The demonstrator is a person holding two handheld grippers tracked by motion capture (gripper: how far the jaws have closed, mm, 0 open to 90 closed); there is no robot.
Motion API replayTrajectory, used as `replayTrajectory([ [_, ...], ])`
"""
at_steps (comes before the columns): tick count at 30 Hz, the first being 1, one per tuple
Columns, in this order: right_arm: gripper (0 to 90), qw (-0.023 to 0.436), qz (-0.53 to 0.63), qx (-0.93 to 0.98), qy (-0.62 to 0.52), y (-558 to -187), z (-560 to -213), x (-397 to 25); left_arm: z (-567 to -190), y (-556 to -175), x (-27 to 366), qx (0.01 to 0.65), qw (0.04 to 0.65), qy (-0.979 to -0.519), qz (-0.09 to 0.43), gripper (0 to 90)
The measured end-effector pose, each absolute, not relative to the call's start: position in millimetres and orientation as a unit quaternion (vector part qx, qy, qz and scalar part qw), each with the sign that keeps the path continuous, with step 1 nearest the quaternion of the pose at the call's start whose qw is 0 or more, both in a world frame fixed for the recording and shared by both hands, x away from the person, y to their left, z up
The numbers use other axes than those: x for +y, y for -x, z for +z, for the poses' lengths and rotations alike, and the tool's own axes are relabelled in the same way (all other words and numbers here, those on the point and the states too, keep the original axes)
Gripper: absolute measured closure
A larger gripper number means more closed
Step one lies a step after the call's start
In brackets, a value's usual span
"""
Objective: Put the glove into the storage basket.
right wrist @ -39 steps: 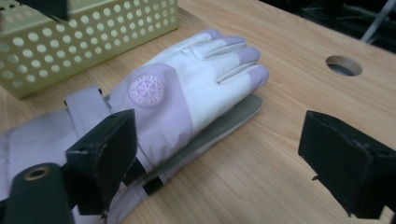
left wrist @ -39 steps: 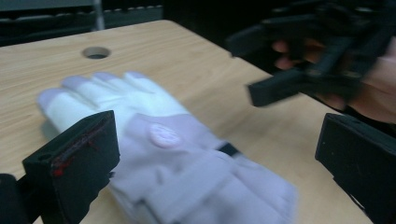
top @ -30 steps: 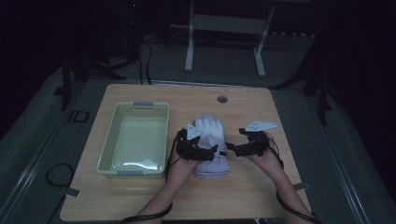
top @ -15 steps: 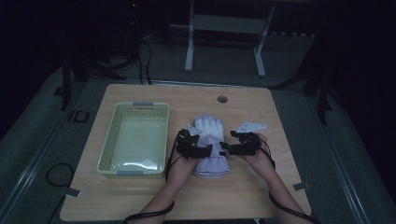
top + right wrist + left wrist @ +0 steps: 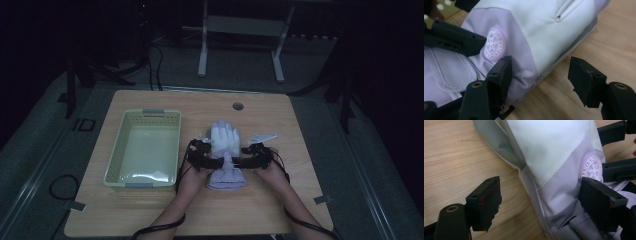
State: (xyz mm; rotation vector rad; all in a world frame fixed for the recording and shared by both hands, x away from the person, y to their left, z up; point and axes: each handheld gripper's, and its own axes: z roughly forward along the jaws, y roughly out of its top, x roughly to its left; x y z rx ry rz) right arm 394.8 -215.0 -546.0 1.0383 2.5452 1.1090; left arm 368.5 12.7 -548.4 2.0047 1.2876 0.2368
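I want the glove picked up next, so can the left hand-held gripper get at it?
Probably yes: the left hand-held gripper is open, already straddling the glove's edge, with nothing between.

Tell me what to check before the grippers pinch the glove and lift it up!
1. Left gripper jaws open: ok, they stand wide apart.
2. Right gripper jaws open: ok, also wide apart.
3. Each gripper straddles an edge of the glove: ok, in each gripper view one jaw rests over the fabric and the other over the bare table.
4. Glove lying flat: ok, it lies palm down, fingers pointing away from the person.
5. Basket ready to take the glove: ok, nothing in it, and it sits just left of the glove.
6. Jaws low enough to catch the fabric: cannot tell.
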Motion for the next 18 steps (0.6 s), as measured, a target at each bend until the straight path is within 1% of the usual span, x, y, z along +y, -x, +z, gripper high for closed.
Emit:
replayTrajectory([
  [2, 35.7, 0.076, 0.366, 0.856, -0.358, -397, -548, -215, -551, -370, 13, 0.501, 0.364, -0.78, 0.085, 19.2],
  [5, 39.0, 0.062, 0.351, 0.864, -0.355, -400, -547, -212, -555, -374, 17, 0.505, 0.373, -0.777, 0.056, 20.5],
  [7, 43.4, 0.043, 0.346, 0.869, -0.35, -405, -547, -211, -561, -378, 20, 0.512, 0.381, -0.769, 0.029, 20.5],
  [9, 48.5, 0.02, 0.344, 0.871, -0.351, -409, -548, -211, -562, -380, 22, 0.506, 0.386, -0.771, 0.024, 20.9],
  [10, 49.2, 0.012, 0.345, 0.871, -0.35, -411, -549, -212, -562, -380, 21, 0.507, 0.386, -0.771, 0.023, 21.1],
  [11, 51.6, 0.009, 0.346, 0.871, -0.348, -411, -549, -212, -562, -381, 21, 0.506, 0.392, -0.768, 0.012, 24.3],
  [12, 51.6, 0.009, 0.346, 0.871, -0.348, -411, -549, -212, -562, -381, 21, 0.506, 0.392, -0.768, 0.012, 30.3],
  [13, 52.6, 0.003, 0.347, 0.87, -0.349, -412, -550, -212, -563, -381, 22, 0.502, 0.404, -0.765, -0.013, 30.3],
  [14, 55.4, -0.005, 0.347, 0.87, -0.349, -413, -550, -213, -563, -382, 23, 0.502, 0.407, -0.763, -0.02, 41.7],
  [17, 61.3, -0.023, 0.35, 0.867, -0.354, -415, -551, -213, -561, -382, 22, 0.499, 0.408, -0.764, -0.029, 49.8],
  [18, 64.0, -0.027, 0.354, 0.865, -0.355, -415, -551, -213, -561, -382, 22, 0.499, 0.408, -0.764, -0.031, 51.3],
])
